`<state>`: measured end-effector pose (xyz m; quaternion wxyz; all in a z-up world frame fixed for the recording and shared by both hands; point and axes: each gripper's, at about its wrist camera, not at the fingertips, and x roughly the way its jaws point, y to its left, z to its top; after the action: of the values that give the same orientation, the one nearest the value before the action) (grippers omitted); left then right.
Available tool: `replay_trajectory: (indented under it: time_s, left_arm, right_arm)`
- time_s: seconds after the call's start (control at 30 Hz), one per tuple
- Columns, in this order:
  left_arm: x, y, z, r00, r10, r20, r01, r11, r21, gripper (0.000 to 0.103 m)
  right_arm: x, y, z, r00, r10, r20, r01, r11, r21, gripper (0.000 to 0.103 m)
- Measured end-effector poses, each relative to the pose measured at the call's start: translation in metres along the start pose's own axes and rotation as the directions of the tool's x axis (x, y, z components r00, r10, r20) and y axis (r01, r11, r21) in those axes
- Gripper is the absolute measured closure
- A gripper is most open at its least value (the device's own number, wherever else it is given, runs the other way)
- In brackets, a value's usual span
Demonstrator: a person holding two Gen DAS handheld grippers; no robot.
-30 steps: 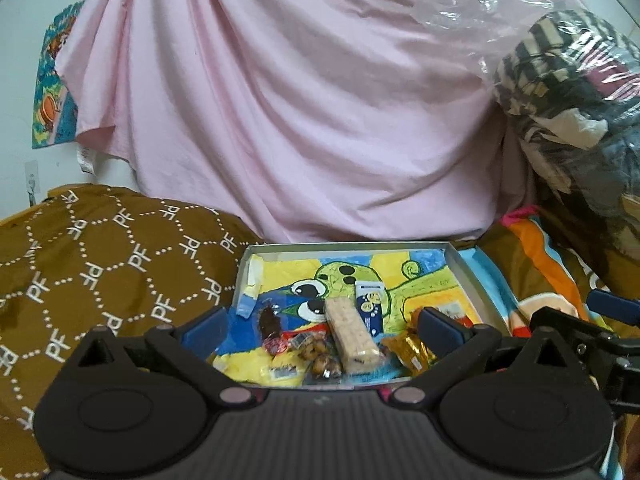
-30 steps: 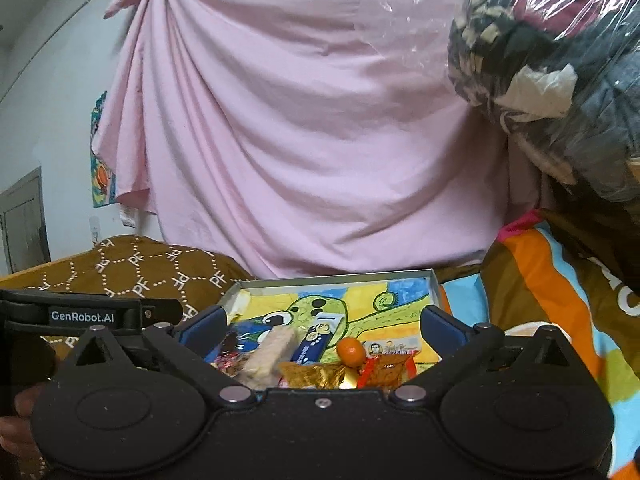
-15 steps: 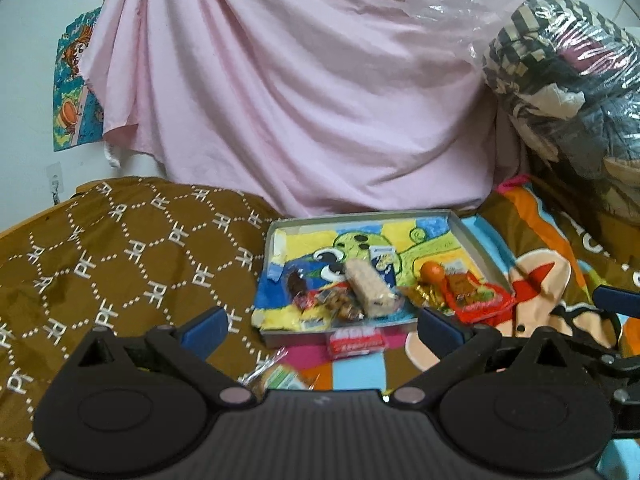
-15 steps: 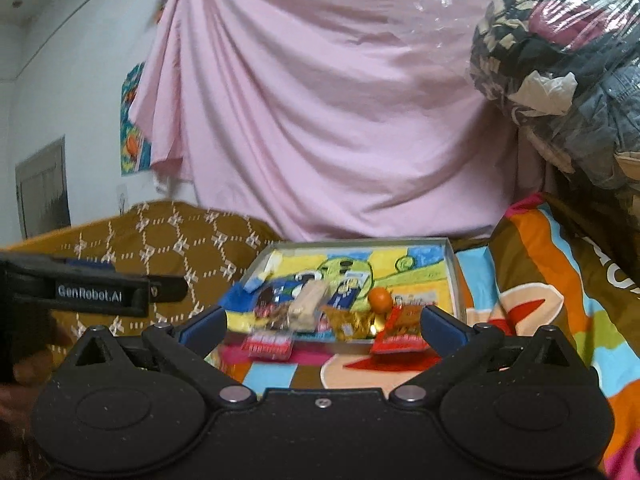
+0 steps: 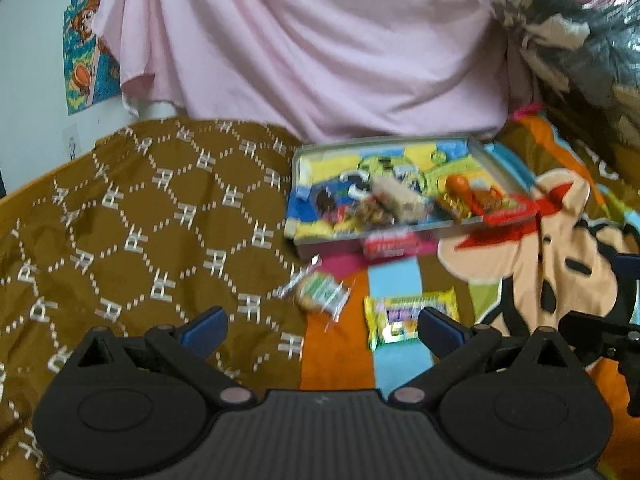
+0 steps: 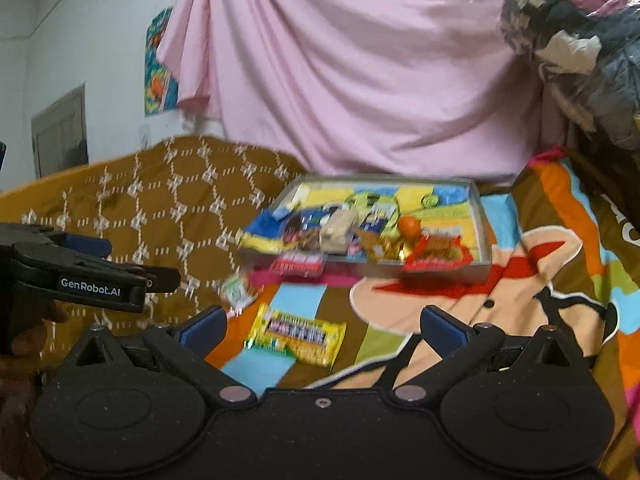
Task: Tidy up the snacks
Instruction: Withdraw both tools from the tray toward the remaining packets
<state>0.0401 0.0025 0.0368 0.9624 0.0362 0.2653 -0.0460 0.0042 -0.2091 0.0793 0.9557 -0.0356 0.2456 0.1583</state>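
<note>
A shallow grey tray with a cartoon lining lies on the bed and holds several snacks, among them a beige bar and an orange ball. A red packet leans on its front wall. A clear biscuit packet and a yellow packet lie on the blanket in front. My left gripper is open and empty, near the yellow packet. My right gripper is open and empty, above the yellow packet.
A brown patterned cover lies on the left and a colourful cartoon blanket on the right. A pink sheet hangs behind the tray. A plastic-wrapped bundle of clothes sits at the upper right.
Both grippers have drawn back from the tray and tilted down. The red, clear and yellow packets in front of the tray have come into view.
</note>
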Motion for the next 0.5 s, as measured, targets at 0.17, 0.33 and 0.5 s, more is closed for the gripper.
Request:
replay_trajectory:
  time_s: [0.17, 0.33, 0.5]
  left_arm:
    - [0.005, 0.000, -0.013, 0.999, 0.005, -0.041, -0.005, 1.000, 0.010, 0.000]
    - [0.011, 0.001, -0.022, 0.998, 0.005, -0.068, -0.004, 1.000, 0.015, 0.000]
    - [0.019, 0.004, -0.027, 0.996, 0.006, -0.091, -0.005, 1.000, 0.015, 0.000]
  right_arm:
    - [0.007, 0.006, -0.013, 0.997, 0.016, -0.072, -0.017, 1.000, -0.014, 0.001]
    - [0.016, 0.010, -0.019, 0.993, 0.021, -0.116, -0.025, 0.999, -0.032, 0.001]
    - [0.023, 0.012, -0.023, 0.988, 0.025, -0.149, -0.031, 0.999, -0.039, 0.001]
